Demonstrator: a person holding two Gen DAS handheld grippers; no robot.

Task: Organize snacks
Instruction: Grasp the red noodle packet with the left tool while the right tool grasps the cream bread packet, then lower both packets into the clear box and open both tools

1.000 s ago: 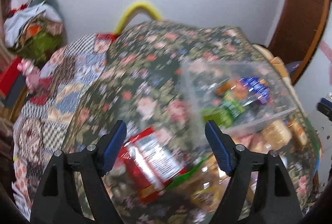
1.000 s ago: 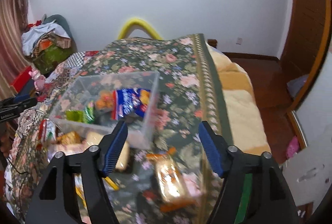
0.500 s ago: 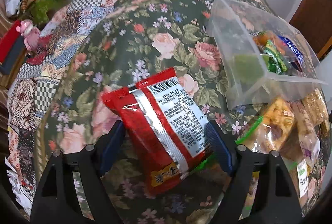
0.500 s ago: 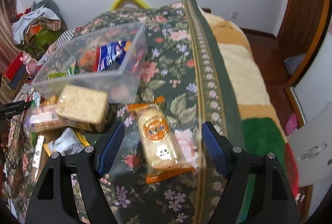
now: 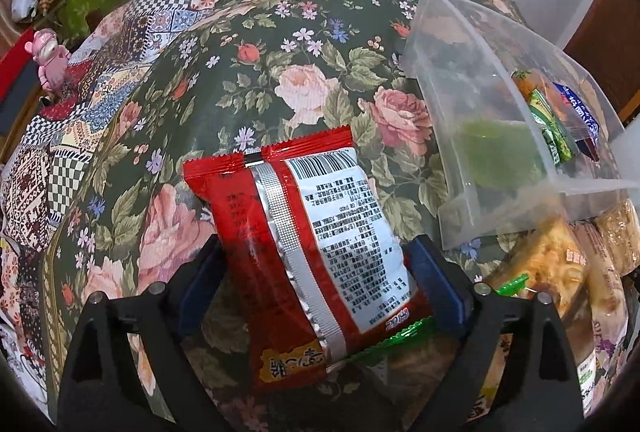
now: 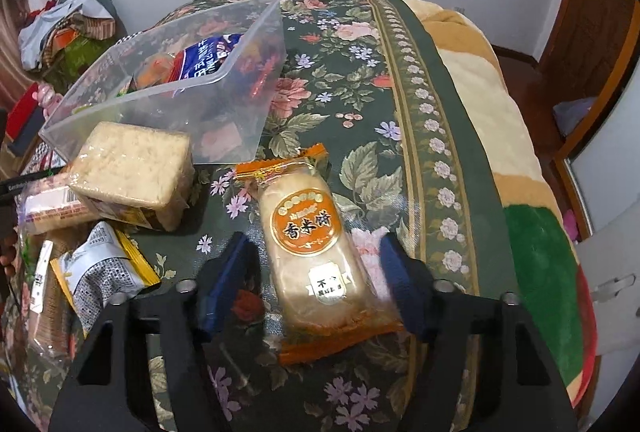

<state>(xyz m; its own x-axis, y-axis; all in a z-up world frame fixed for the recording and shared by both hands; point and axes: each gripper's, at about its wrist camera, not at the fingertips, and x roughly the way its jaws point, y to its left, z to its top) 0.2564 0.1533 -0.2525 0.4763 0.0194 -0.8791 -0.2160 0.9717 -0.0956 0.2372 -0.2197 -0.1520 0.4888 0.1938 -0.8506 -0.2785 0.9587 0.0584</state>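
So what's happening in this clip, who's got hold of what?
A person with a gripper in each hand is sorting snacks on a floral bedspread. The left gripper has its jaws either side of a red snack packet; contact is unclear. The right gripper is open around an orange-labelled rice cake pack, not yet touching it. A clear plastic bin already holds a few snacks; other packs lie loose beside it.

Left tool's [image 5: 316,290] blue pads mostly behind the red snack bag [image 5: 308,236] — contact indiscernible.
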